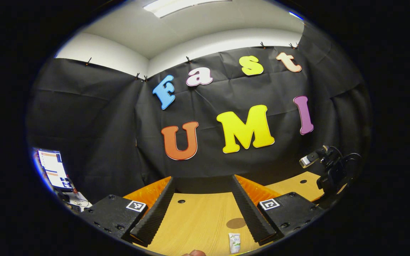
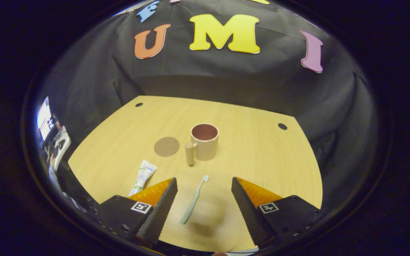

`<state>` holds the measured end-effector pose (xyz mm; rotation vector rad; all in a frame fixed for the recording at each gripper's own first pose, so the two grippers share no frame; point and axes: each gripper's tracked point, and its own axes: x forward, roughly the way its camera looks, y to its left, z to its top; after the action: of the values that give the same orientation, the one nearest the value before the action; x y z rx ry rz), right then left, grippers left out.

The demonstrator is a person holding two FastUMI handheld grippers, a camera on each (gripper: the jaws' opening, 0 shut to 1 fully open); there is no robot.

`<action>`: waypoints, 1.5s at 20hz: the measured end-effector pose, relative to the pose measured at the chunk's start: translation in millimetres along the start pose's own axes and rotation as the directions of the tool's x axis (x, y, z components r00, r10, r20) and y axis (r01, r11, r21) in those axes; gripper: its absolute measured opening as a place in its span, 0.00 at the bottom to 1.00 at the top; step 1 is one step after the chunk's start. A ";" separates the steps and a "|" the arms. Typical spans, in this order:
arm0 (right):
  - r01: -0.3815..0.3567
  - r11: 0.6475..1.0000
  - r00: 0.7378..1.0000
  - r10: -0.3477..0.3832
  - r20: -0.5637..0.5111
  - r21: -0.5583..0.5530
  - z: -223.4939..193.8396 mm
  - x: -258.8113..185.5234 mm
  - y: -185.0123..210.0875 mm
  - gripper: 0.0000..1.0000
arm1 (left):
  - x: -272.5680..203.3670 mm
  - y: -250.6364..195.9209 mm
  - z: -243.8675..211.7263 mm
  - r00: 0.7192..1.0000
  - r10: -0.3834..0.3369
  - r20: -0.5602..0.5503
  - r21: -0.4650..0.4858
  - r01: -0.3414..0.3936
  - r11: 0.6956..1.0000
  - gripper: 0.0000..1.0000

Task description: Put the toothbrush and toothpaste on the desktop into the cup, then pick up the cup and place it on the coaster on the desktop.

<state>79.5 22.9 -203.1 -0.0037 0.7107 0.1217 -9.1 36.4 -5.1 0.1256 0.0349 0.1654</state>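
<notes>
the right gripper (image 2: 203,199) hangs over the toothbrush (image 2: 193,201) on the worktop (image 2: 262,156), jaws wide to straddle it. toothpaste (image 2: 142,176) lies near the coaster (image 2: 166,146); the cup (image 2: 205,141) stands beside it. the left gripper (image 1: 203,209) waits with wide jaws, holding nothing.

No word or number could be read with any certainty. The toothpaste (image 2: 143,176) tube, lying at about eight o'clock from the cup (image 2: 204,141) in the right gripper view, carried print on its pale face, too small and blurred to make out. The same went for its end in the left gripper view, at six o'clock. The right gripper (image 2: 204,181) bore two square black-and-white coded tags, at seven and five o'clock of its view, holding patterns rather than letters. The left gripper (image 1: 203,181) bore a like pair. A lit screen (image 1: 53,170) at eight o'clock showed only illegible lines.
</notes>
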 end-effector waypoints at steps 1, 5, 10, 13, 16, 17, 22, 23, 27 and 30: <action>-0.006 1.000 1.000 0.006 -0.029 -0.002 -6.3 6.5 1.9 0.93 | -1.8 3.1 -1.3 1.000 0.018 -0.009 0.006 -0.017 1.000 0.99; -0.009 1.000 0.984 0.007 -0.178 -0.013 -31.9 34.8 2.4 0.89 | -7.1 9.7 -8.6 0.996 0.073 -0.051 0.035 -0.071 0.997 0.99; -0.027 1.000 0.933 0.024 -0.358 -0.004 -66.7 60.3 8.6 0.83 | -16.0 13.2 -21.7 0.986 0.124 -0.109 0.054 -0.119 0.991 0.99; -0.023 1.000 0.904 0.024 -0.426 0.007 -77.8 72.9 8.7 0.72 | -20.5 15.7 -26.3 0.980 0.147 -0.133 0.064 -0.139 0.988 0.99; -0.027 1.000 0.879 0.031 -0.476 0.017 -84.2 82.8 11.1 0.70 | -21.9 15.1 -33.4 0.974 0.162 -0.161 0.062 -0.153 0.986 0.99; -0.030 0.999 0.870 0.035 -0.491 0.019 -87.1 84.9 13.2 0.60 | -22.2 14.6 -34.9 0.972 0.164 -0.166 0.061 -0.155 0.986 0.99; -0.013 0.998 0.829 0.046 -0.557 0.063 -103.4 91.9 20.1 0.45 | -21.0 6.2 -40.0 0.974 0.144 -0.176 0.065 -0.135 0.989 0.99; 0.002 0.998 0.827 0.038 -0.560 0.070 -103.8 92.4 19.8 0.39 | -18.1 4.7 -40.8 0.975 0.132 -0.176 0.062 -0.122 0.991 0.99; 0.037 0.993 0.824 0.035 -0.566 0.115 -100.0 94.9 25.1 0.15 | -1.5 -1.2 -51.9 0.981 0.056 -0.185 0.034 -0.051 0.998 1.00; 0.066 0.981 0.824 0.050 -0.564 0.183 -98.1 97.3 31.1 0.07 | 14.9 -6.7 -64.5 0.978 -0.029 -0.207 0.005 0.031 1.000 1.00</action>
<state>85.3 60.0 -339.6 0.1518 1.3228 0.0390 3.7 40.2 -70.3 0.1152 0.2448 0.1478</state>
